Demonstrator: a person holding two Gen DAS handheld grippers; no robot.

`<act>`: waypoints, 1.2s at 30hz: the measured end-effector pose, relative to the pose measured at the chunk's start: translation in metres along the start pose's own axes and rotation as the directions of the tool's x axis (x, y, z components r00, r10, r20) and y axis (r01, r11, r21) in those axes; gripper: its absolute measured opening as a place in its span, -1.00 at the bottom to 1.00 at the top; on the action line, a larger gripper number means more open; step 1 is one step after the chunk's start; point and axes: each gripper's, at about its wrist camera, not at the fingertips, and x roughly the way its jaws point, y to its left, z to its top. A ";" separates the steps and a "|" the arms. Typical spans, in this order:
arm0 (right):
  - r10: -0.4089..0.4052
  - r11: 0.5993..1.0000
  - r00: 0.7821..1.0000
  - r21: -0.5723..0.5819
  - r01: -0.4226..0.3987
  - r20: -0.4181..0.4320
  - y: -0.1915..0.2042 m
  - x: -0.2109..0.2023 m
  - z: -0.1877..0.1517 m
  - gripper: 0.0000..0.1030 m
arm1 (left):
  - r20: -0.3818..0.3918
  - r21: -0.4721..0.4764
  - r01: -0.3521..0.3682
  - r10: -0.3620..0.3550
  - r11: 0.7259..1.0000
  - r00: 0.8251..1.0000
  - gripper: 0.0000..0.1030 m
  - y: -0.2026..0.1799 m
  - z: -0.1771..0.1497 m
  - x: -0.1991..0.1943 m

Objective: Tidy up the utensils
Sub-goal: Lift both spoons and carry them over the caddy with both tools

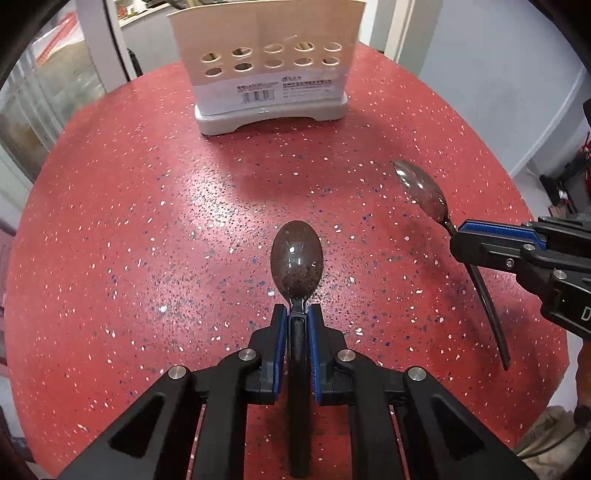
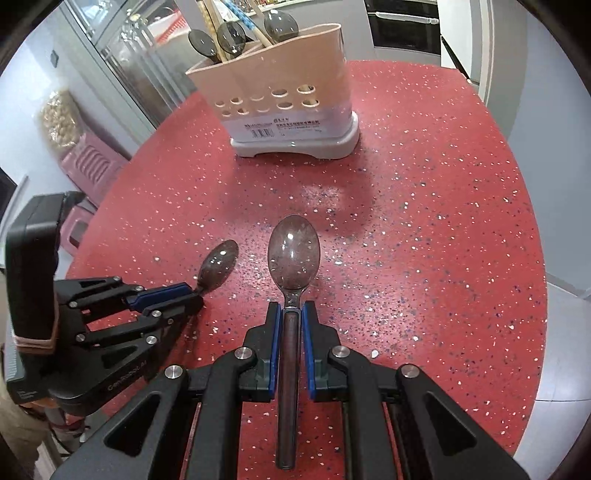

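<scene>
In the left wrist view we see our left gripper (image 1: 297, 314) at the lower centre of the frame, clenched on the neck of a dark spoon (image 1: 296, 264); its blue pads (image 1: 281, 332) press the handle from both sides and the bowl points toward the top of the frame, above the red speckled table (image 1: 147, 221). At the right edge of the same view our right gripper (image 1: 458, 240) grasps a second spoon (image 1: 423, 188), with the bowl toward the upper left and the handle hanging down to the lower right. In the right wrist view this second spoon sits in the centre, its bowl just above the blue pads that hold it, and the left gripper with its spoon appears at the lower left of the frame. The beige utensil holder (image 2: 280, 96) stands on a grey base in the upper centre of the table, well apart from both spoons. Its front wall has two rows of round holes and a barcode label (image 1: 258, 96). Several spoons and wooden handles (image 2: 236, 35) already stand inside it.
</scene>
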 end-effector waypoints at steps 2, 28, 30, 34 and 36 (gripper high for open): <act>0.011 1.000 1.000 0.002 -0.011 0.008 0.000 -0.001 0.000 -0.77 | 0.013 -0.015 0.003 -0.003 1.000 1.000 -0.28 -0.001 -0.004 -0.002; 0.098 0.993 0.987 0.053 -0.106 0.129 -0.011 -0.044 0.031 -0.76 | 0.231 -0.089 0.015 0.006 0.996 0.973 -0.28 0.013 0.005 -0.056; 0.096 0.993 0.985 0.054 -0.105 0.142 -0.011 -0.047 0.036 -0.76 | 0.244 -0.095 0.013 0.010 0.995 0.970 -0.28 0.016 0.010 -0.058; 0.100 0.993 0.982 0.047 -0.108 0.162 -0.009 -0.051 0.045 -0.76 | 0.267 -0.106 -0.005 0.033 0.994 0.963 -0.28 0.023 0.018 -0.062; 0.103 0.993 0.979 0.042 -0.112 0.174 -0.008 -0.054 0.050 -0.76 | 0.279 -0.125 0.000 0.035 0.992 0.960 -0.28 0.028 0.021 -0.065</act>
